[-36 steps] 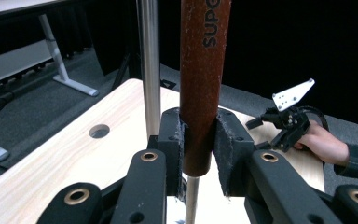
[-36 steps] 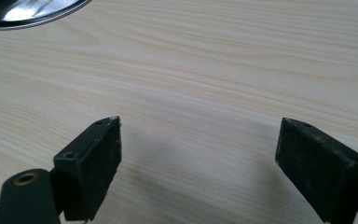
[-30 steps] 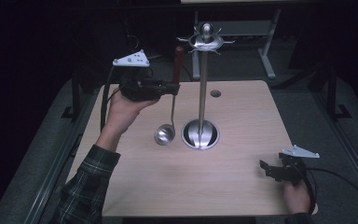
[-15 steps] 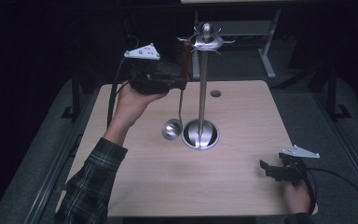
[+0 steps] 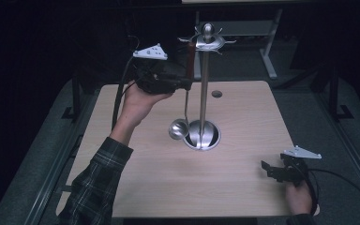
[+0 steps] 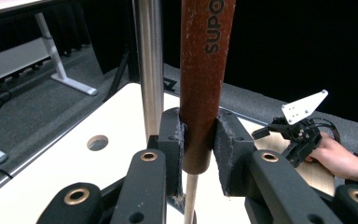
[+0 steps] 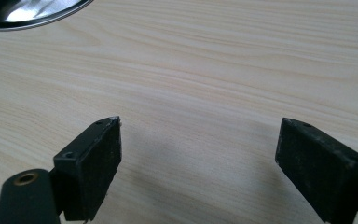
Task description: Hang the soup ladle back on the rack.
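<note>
Left gripper [image 5: 183, 83] raised beside stand [image 5: 204, 84], jaws clamped on ladle [image 5: 183, 110] by brown handle; bowl hangs just above table [image 5: 145, 187], beside stand base. Right gripper [image 5: 268, 168] rests at table's near right edge, jaws wide apart, gripping nothing.

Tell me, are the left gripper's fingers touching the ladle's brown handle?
Touching. In the left gripper view, both fingers of the left gripper press against the sides of the ladle's brown handle, with no gap on either side.
</note>
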### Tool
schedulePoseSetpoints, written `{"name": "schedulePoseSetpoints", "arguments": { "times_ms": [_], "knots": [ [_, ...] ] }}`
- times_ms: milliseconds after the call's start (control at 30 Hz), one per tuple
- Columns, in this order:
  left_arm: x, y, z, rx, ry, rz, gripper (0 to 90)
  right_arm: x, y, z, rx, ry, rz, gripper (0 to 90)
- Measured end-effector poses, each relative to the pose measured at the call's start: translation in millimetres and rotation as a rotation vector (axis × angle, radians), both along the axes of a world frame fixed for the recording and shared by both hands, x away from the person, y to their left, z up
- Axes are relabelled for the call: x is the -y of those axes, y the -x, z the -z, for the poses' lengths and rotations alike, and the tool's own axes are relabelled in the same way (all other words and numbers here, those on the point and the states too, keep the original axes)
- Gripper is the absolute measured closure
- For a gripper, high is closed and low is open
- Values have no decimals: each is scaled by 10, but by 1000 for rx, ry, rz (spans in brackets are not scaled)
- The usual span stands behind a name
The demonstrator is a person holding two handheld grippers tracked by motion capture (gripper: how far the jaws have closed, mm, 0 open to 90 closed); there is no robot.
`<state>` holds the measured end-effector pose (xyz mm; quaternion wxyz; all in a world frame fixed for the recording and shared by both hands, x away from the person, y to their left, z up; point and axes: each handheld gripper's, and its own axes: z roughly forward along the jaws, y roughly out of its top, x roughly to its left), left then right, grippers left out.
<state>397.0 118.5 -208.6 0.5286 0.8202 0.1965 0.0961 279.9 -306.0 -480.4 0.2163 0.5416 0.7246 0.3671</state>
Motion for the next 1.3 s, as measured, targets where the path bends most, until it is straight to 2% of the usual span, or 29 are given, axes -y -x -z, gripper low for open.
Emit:
{"name": "schedulePoseSetpoints", "arguments": {
  "times_ms": [200, 433, 600, 633, 767, 800, 1133, 1233, 1267, 1300],
  "knots": [
    [45, -56, 34, -12, -13, -13, 741, 1, 0, 0, 0, -2, 0, 136],
    [63, -68, 58, -16, -7, -16, 740, 4, 2, -1, 1, -4, 0, 136],
    [25, -28, 64, 0, -15, -16, 720, 3, 2, -1, 2, -2, -1, 136],
    [1, -4, 68, 2, -26, -12, 668, 3, 1, 0, 1, -2, 0, 136],
    [-48, 40, 91, 5, -63, -22, 586, 8, 8, -2, 7, -7, 5, 136],
    [-85, 53, 113, 3, -81, -29, 579, 10, 7, -2, 7, -7, 4, 136],
    [-340, 125, 336, -5, -139, -58, 503, 8, -4, 1, -3, -5, 0, 136],
    [-374, 155, 394, -22, -143, -60, 464, 4, -10, 1, -4, -6, 1, 136],
    [-420, 191, 470, -23, -168, -64, 453, 2, -13, 2, -6, -3, -2, 136],
    [-420, 191, 470, -23, -168, -64, 443, 2, -13, 2, -6, -3, -2, 136]
  ]
}}
